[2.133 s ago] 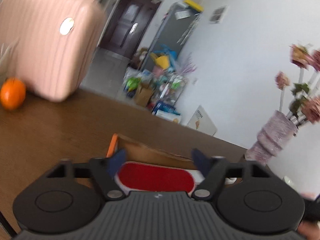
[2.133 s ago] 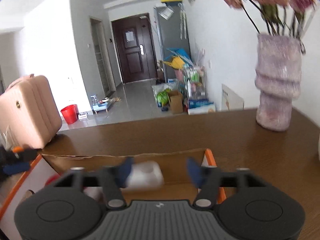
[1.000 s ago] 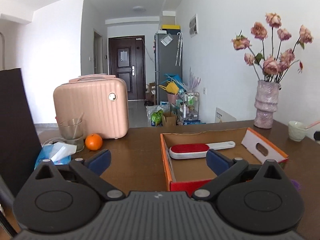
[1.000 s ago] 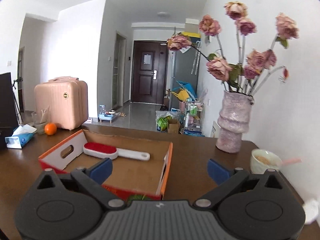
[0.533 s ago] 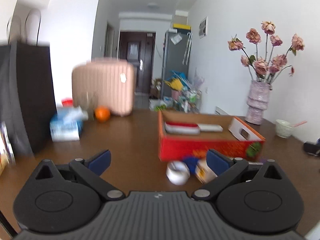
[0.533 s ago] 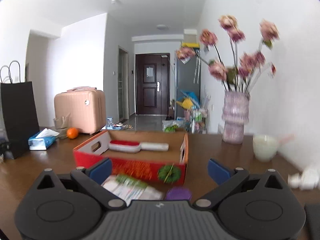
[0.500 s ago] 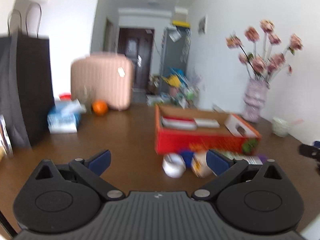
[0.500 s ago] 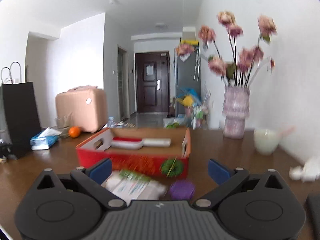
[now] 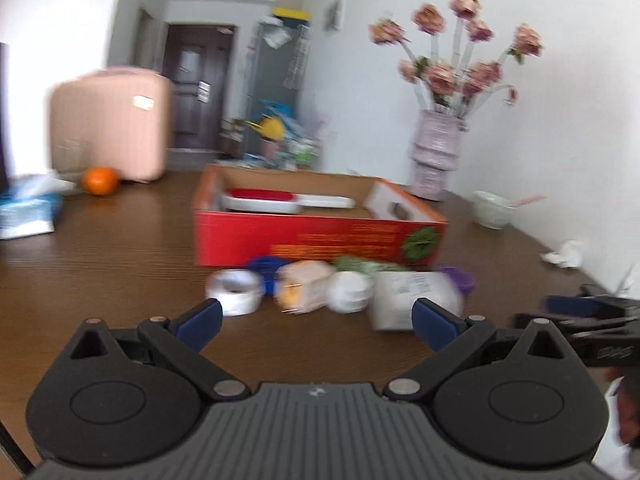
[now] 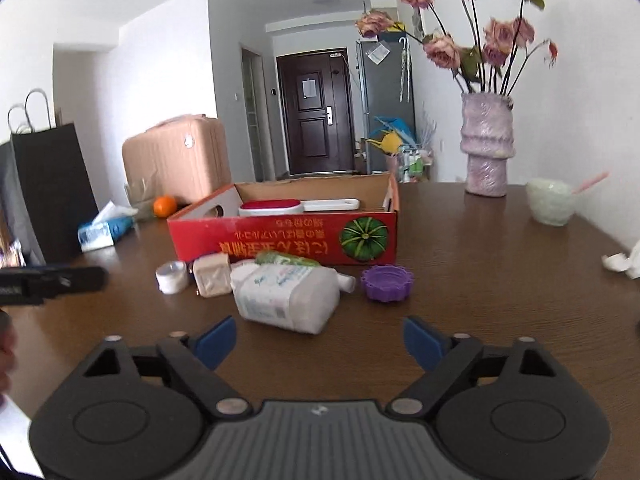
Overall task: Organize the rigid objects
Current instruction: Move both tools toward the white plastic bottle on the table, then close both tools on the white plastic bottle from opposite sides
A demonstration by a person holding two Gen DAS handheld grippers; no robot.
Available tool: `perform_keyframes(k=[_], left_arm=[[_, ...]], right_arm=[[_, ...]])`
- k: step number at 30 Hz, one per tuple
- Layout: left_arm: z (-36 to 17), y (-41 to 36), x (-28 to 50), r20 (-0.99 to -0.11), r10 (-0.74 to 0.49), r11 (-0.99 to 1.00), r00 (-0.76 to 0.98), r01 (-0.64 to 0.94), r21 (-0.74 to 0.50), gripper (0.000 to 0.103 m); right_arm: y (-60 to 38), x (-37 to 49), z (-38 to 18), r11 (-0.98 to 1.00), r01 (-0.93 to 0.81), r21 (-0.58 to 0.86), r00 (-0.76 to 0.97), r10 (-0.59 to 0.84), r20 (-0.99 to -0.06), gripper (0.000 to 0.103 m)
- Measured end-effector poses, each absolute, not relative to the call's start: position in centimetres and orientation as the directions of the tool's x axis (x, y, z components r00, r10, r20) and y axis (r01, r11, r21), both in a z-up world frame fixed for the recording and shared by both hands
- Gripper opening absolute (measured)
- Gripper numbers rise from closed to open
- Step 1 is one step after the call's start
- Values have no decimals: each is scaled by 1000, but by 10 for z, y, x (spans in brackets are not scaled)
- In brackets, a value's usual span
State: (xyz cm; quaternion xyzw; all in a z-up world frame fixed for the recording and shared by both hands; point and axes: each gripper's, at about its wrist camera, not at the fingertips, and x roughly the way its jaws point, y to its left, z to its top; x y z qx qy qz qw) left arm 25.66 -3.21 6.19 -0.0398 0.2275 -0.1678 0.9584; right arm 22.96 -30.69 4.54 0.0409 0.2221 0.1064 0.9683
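A red cardboard box (image 10: 280, 236) (image 9: 312, 236) stands on the brown table and holds a red-and-white brush (image 10: 276, 206) (image 9: 264, 200). In front of it lie a white tape roll (image 10: 172, 276) (image 9: 236, 290), a tan block (image 10: 212, 274) (image 9: 304, 286), a white bottle on its side (image 10: 288, 296) (image 9: 412, 298) and a purple lid (image 10: 386, 282). My left gripper (image 9: 316, 320) is open and empty, just short of these objects. My right gripper (image 10: 320, 340) is open and empty, near the white bottle.
A pink suitcase (image 10: 176, 160), an orange (image 10: 165, 205), a tissue pack (image 10: 100, 232) and a black paper bag (image 10: 52, 188) stand at the left. A vase of flowers (image 10: 486, 152), a pale bowl (image 10: 550, 202) and crumpled tissue (image 10: 624, 262) are at the right.
Both grippers have pulled back from inside the box to the near side of the table. The loose objects in front of the box have come into view. Both stay open.
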Motion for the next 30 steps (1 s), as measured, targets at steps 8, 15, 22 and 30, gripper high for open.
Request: perform_keyframes(k=[8,15,22,30], left_arm=[[39,-92,344,-536,-459,888,709,386,-249,60],[24,-93,376,-554,-566,824,610,398,-403,38],[24,-82,370,-555,-582,810,595,358,-465,33],[41,-71,321,-543,-552,830,633,359,-427,33]], right_arm=[[-317,301,37,938,-187,291,829,310,-466,51],[-309,336,28,909,-237,343,791,386,-475,32],[-304,333,29,909,-244,338,787,389,-479,31],[-295,285,41,902,-277,331,801,407,-439,25]])
